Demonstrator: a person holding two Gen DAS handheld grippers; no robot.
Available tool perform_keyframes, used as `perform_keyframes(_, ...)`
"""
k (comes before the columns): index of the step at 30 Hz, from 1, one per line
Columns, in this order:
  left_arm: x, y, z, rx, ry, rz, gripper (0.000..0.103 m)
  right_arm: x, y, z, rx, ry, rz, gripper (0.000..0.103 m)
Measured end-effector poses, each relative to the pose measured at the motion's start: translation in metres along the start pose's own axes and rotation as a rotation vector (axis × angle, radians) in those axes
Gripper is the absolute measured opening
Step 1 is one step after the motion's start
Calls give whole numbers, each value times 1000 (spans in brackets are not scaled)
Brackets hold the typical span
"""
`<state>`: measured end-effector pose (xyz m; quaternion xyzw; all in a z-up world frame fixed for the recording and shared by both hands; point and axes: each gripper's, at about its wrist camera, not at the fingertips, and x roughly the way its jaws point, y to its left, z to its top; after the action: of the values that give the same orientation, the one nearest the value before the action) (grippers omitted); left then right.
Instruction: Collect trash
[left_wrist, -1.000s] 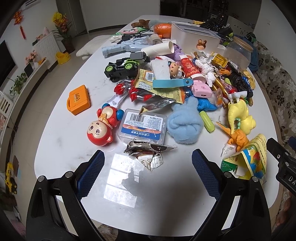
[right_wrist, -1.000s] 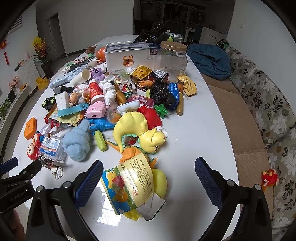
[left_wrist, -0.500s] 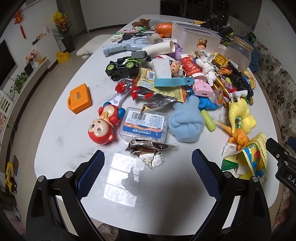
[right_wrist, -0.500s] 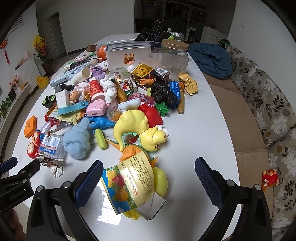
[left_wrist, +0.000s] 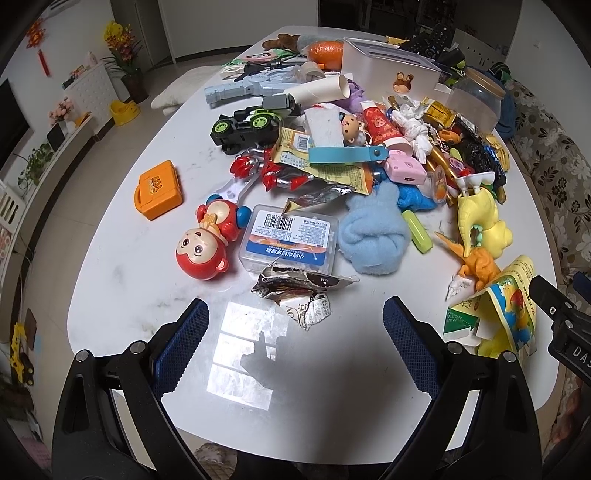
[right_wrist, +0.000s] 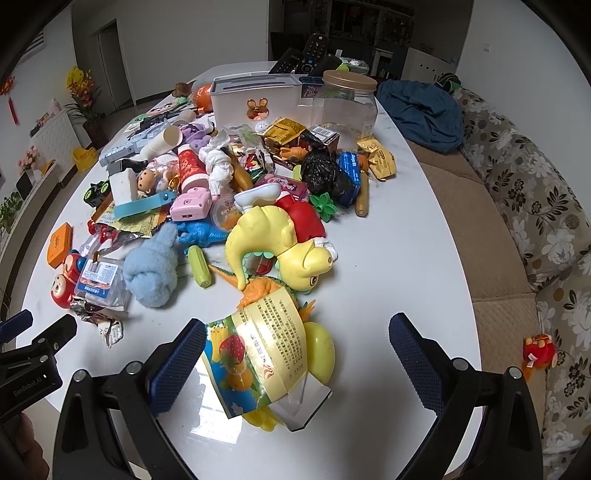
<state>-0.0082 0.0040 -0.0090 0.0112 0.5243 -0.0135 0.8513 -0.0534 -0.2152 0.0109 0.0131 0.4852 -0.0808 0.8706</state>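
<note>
A white table (left_wrist: 122, 258) holds a pile of toys mixed with trash. A torn foil wrapper (left_wrist: 299, 288) lies just ahead of my left gripper (left_wrist: 295, 339), which is open and empty above the table's near edge. A clear plastic box with a barcode label (left_wrist: 288, 236) sits behind the wrapper. A yellow printed snack bag (right_wrist: 255, 350) lies between the fingers of my right gripper (right_wrist: 295, 362), which is open and empty. The bag also shows in the left wrist view (left_wrist: 498, 310). Crumpled tissue (right_wrist: 218, 162) and a black bag (right_wrist: 321, 170) lie deeper in the pile.
Toys: a red monkey (left_wrist: 207, 240), orange case (left_wrist: 159, 188), blue plush (left_wrist: 373, 232), yellow dinosaur (right_wrist: 280, 247), toy truck (left_wrist: 243, 125). A white bin (right_wrist: 255, 99) and a clear jar (right_wrist: 343, 107) stand at the far end. A sofa (right_wrist: 517, 221) runs along the right.
Both grippers have drifted slightly forward toward the pile. Both stay open and nothing on the table has moved.
</note>
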Motion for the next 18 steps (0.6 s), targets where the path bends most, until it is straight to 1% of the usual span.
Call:
perform_keyframes(12, 0, 1, -9, 13, 0, -7, 93, -1, -9, -10, 15, 15, 9, 98)
perform_keyframes(18, -2, 2, -18, 26, -8, -18, 93, 0, -23, -30, 11, 47, 103, 98)
